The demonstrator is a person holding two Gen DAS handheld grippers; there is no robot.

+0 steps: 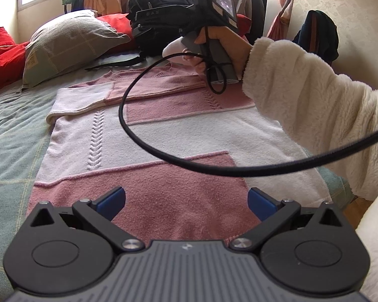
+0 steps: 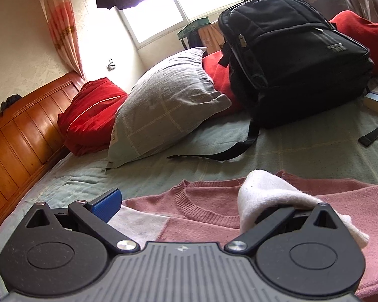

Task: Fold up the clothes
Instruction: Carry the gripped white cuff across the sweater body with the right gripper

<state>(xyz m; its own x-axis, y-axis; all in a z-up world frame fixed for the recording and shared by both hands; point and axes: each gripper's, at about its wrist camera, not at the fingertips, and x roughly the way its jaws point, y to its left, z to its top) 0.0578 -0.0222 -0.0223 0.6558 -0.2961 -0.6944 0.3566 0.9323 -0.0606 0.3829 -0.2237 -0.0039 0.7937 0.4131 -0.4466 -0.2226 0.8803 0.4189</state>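
The pink-and-white sweater (image 1: 148, 136) lies flat on the bed (image 1: 10, 130), collar toward the backpack (image 2: 289, 58). Left gripper (image 1: 186, 201) hangs released over the hem. Right gripper (image 2: 189, 206) looks spread, white cuff (image 2: 269, 191) draped over one finger; I'd lay it flat across the chest before letting go.

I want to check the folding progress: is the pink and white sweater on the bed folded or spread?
Partly folded: one sleeve lies across the sweater; the body is spread flat.

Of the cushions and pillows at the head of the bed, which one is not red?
The grey-green checked pillow, between the red cushion by the wooden headboard and the black backpack. The others there are plain red; it alone has pale grid lines.
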